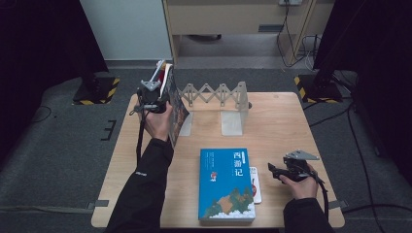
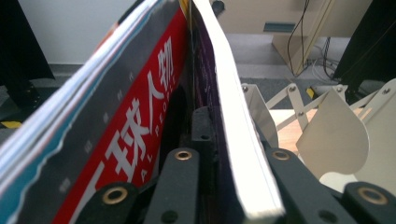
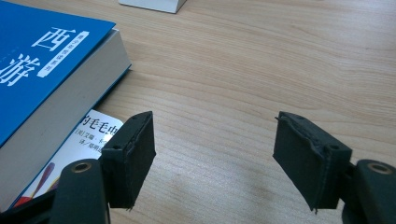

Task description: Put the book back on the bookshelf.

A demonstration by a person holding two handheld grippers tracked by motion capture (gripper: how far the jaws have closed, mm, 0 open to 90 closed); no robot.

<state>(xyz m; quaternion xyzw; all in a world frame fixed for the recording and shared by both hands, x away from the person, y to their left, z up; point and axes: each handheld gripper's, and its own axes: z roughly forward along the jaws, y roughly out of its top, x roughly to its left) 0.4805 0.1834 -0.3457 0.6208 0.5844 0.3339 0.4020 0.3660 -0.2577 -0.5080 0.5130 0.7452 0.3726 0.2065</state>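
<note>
Gripping: left gripper [image 1: 154, 94] clamped on a book with a red cover [image 2: 140, 135], held upright at the table's [image 1: 286, 121] far left edge
Neighbour: white folding book stand [image 1: 228, 104], just right of that book
Right gripper [image 3: 212, 154]: jaws wide apart, nothing between them, near right
Blue book [image 1: 226, 184]: flat, near centre, atop a thinner white book [image 1: 255, 184]

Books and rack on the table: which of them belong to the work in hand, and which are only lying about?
In hand:
- left gripper, shut on the upright books
- expanding rack

Lying about:
- blue book, flat
- thin booklet under it
- right gripper, open
</note>
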